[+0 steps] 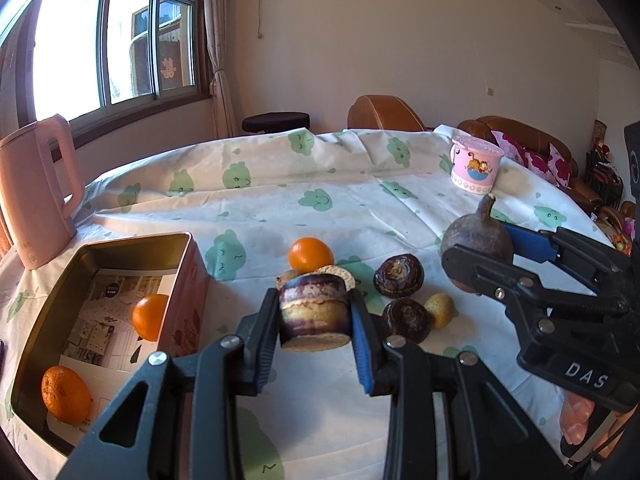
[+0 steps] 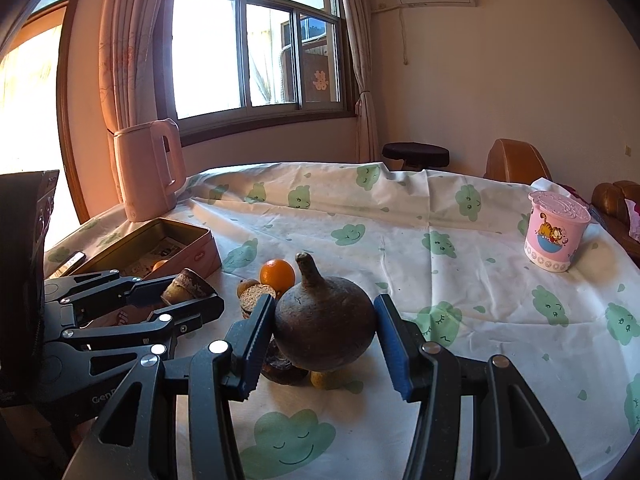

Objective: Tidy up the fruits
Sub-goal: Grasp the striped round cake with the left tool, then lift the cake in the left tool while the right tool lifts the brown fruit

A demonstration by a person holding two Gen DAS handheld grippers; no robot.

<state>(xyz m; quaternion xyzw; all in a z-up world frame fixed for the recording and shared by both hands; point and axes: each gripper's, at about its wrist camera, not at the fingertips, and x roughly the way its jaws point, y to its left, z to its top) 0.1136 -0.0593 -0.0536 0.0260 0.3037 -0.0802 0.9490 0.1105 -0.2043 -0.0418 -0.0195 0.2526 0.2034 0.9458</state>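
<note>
My left gripper (image 1: 314, 304) is shut on a short purple-and-yellow sugarcane piece (image 1: 314, 312), held above the table beside the pink tin box (image 1: 188, 240). Two oranges (image 1: 150, 317) (image 1: 65, 394) lie in the tin. My right gripper (image 2: 324, 312) is shut on a dark round fruit with a stem (image 2: 324, 328), lifted over the fruit pile. On the cloth lie an orange (image 1: 311, 255), another cane piece (image 1: 336, 274), two dark round chestnut-like fruits (image 1: 398, 276) (image 1: 406, 320) and a small yellow fruit (image 1: 440, 310). The left wrist view shows the stemmed fruit (image 1: 478, 240) at right.
A pink kettle (image 1: 36, 188) stands behind the tin at the table's left edge. A pink cartoon cup (image 1: 476, 164) sits far right. The table wears a white cloth with green clouds (image 2: 400, 240). Brown chairs and a dark stool stand beyond it.
</note>
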